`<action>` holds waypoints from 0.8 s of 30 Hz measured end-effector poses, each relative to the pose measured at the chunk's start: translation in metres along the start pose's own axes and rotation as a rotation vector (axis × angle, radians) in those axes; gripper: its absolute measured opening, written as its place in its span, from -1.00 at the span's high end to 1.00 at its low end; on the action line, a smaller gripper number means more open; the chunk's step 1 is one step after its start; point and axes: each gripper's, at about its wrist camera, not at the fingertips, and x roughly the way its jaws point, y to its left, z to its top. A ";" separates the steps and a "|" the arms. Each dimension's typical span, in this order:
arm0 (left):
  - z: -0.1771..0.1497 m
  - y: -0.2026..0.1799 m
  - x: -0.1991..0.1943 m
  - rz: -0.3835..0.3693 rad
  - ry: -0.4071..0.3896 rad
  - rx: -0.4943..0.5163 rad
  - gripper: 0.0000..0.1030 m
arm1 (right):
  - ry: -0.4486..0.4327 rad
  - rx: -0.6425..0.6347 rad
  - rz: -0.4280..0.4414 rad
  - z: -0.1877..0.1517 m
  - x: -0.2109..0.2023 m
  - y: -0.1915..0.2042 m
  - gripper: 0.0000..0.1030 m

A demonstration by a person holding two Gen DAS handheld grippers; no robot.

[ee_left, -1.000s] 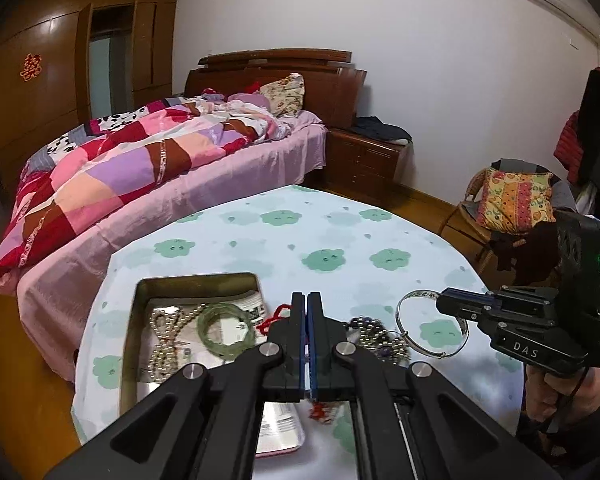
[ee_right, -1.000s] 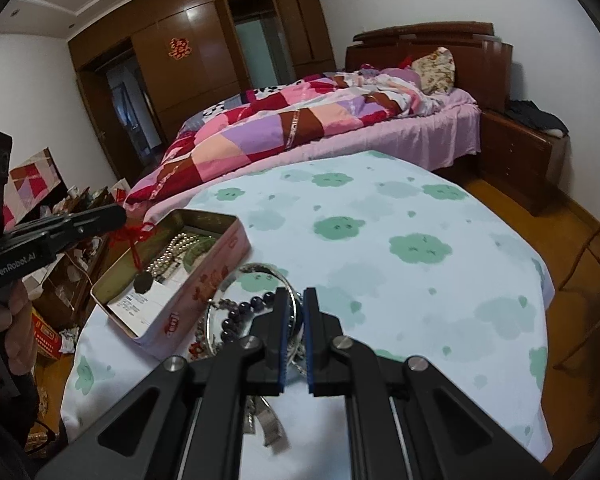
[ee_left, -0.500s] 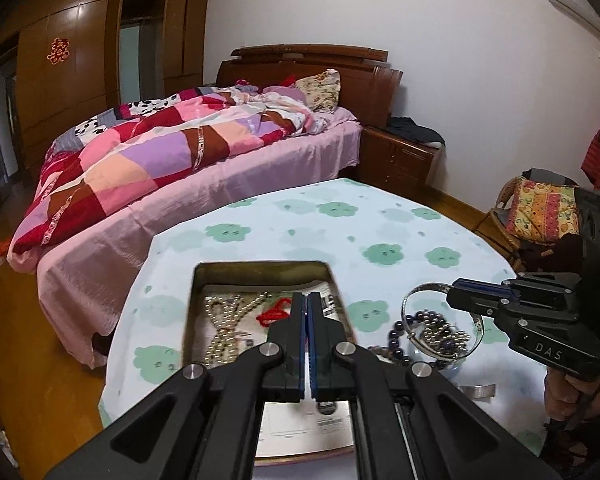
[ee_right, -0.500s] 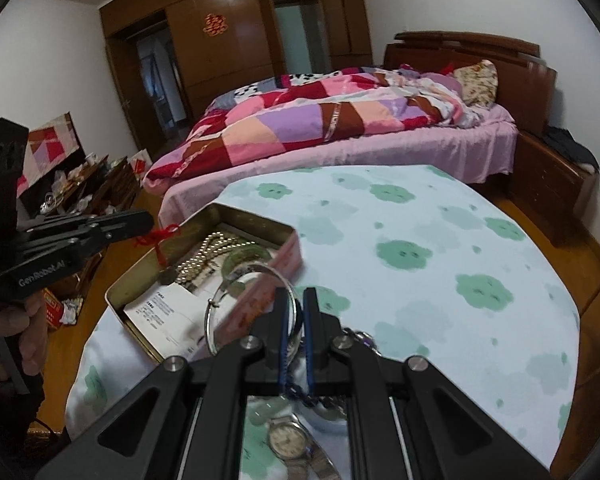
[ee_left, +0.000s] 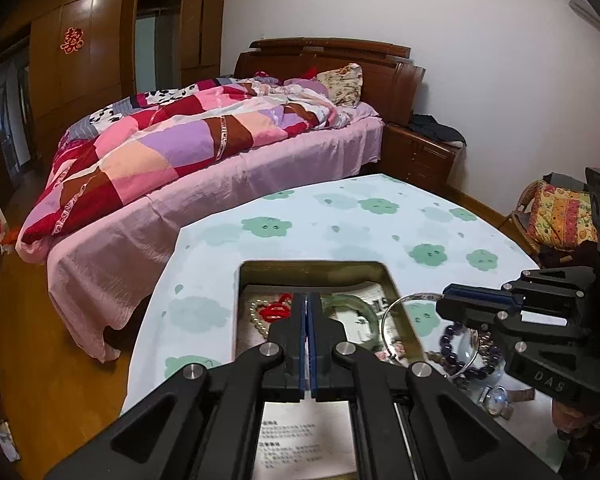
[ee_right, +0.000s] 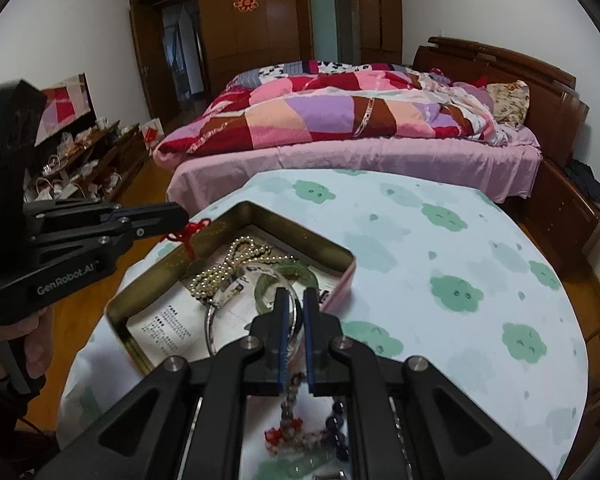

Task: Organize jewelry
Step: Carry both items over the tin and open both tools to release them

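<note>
An open metal tin (ee_left: 392, 286) (ee_right: 236, 210) sits on the table and holds a pearl necklace (ee_right: 224, 268), a green jade bangle (ee_right: 288, 276) and a printed paper. My left gripper (ee_left: 307, 300) (ee_right: 180, 216) is shut on a red knotted cord (ee_right: 192, 232) (ee_left: 276, 310) and holds it over the tin's left side. My right gripper (ee_right: 293, 300) (ee_left: 446, 298) is shut on a thin silver bangle (ee_left: 400, 320) (ee_right: 212, 328) held over the tin's near right edge.
Loose jewelry lies on the cloud-print tablecloth (ee_right: 440, 264) beside the tin: dark purple beads (ee_left: 460, 356), a wristwatch (ee_left: 498, 396), mixed bead strands (ee_right: 292, 412). A bed (ee_right: 360, 128) stands behind the table, a cushioned chair (ee_left: 556, 216) to the right.
Both grippers have moved toward the tin. The silver bangle has travelled from above the loose beads to over the tin's edge, and the red cord now hangs over the tin.
</note>
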 end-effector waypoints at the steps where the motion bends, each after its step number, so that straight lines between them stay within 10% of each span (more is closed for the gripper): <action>1: 0.001 0.003 0.003 0.000 0.002 -0.009 1.00 | 0.008 -0.009 -0.005 0.002 0.006 0.002 0.83; 20: -0.005 0.014 0.050 0.026 0.089 0.004 0.96 | 0.086 -0.014 -0.054 0.018 0.060 0.004 0.75; 24: -0.009 0.014 0.047 0.046 0.096 0.005 0.53 | 0.063 0.025 -0.047 0.016 0.049 -0.005 0.06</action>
